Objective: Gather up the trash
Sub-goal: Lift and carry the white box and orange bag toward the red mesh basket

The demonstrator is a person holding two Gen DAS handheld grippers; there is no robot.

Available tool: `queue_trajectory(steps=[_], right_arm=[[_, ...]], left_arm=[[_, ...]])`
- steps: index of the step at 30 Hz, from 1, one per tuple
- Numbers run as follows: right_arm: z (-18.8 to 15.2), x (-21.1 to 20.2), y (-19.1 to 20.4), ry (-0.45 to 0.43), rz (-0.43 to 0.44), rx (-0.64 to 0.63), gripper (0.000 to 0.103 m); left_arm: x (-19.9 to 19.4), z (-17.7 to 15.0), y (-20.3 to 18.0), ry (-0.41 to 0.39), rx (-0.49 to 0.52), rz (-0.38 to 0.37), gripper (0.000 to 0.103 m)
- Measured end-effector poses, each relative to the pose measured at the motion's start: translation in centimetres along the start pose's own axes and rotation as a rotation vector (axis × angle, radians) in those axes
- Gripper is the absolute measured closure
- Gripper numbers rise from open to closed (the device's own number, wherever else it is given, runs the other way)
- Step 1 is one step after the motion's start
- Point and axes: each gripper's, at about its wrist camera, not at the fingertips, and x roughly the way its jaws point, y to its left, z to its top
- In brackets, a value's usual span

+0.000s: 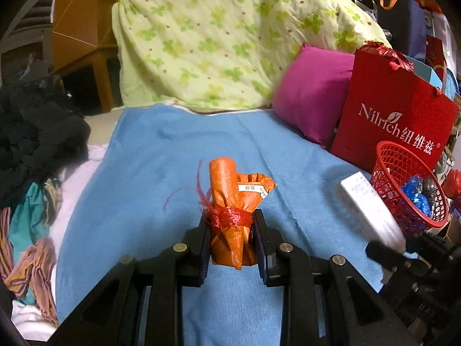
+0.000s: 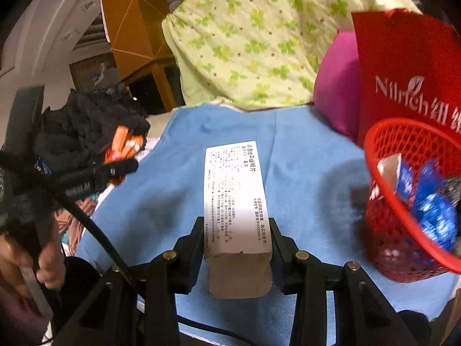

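Left gripper point(image 1: 232, 230): clamped on an orange paper-wrapped bundle point(image 1: 230, 201), both dark pads pressed to its sides just below a red plastic tie; the jaws stand narrow.
Orange bundle: held upright above the blue blanket point(image 1: 161, 155), clear of it; a small white label near its top carries print too small to read; its lower tip hangs between the fingers.
Right gripper point(image 2: 237, 236): closed on a white printed carton point(image 2: 234, 196), jaws part-way open to the carton's width, gripping its near end.
White carton: lies along the fingers, pointing away over the blanket; the open flap at its near end droops toward the camera; the print is dense and mostly illegible. In the left wrist view it appears blurred at the right point(image 1: 371, 210).
Red mesh basket point(image 2: 409, 201): at the right, beside the blanket's edge, cut off by the frame in the right wrist view; it holds crumpled blue and silver wrappers point(image 2: 432, 210), their kind unclear.
Red paper bag point(image 1: 394, 115): stands behind the basket, next to a magenta cushion point(image 1: 314, 92).
Green-patterned quilt point(image 1: 219, 37): heaped at the far end of the blanket.
Dark clothing point(image 1: 37, 132): piled at the left, detail lost in shadow.
Person's hand point(image 2: 31, 262): at the left edge of the right wrist view, wrapped round the other tool's handle, partly cut off.
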Motion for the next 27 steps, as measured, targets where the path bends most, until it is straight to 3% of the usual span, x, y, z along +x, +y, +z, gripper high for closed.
queue_trajectory(steps=[16, 27], right_arm=[[1.4, -5.7, 2.6, -0.099, 0.034, -0.006, 0.06], [1.9, -7.9, 3.2, -0.153, 0.034, -0.015, 0.06]], left_arm=[[-6.0, -0.9, -0.9, -0.076, 0.007, 0.026, 0.074], [-8.4, -0.4, -1.5, -0.133, 0.026, 0.088, 0.074]])
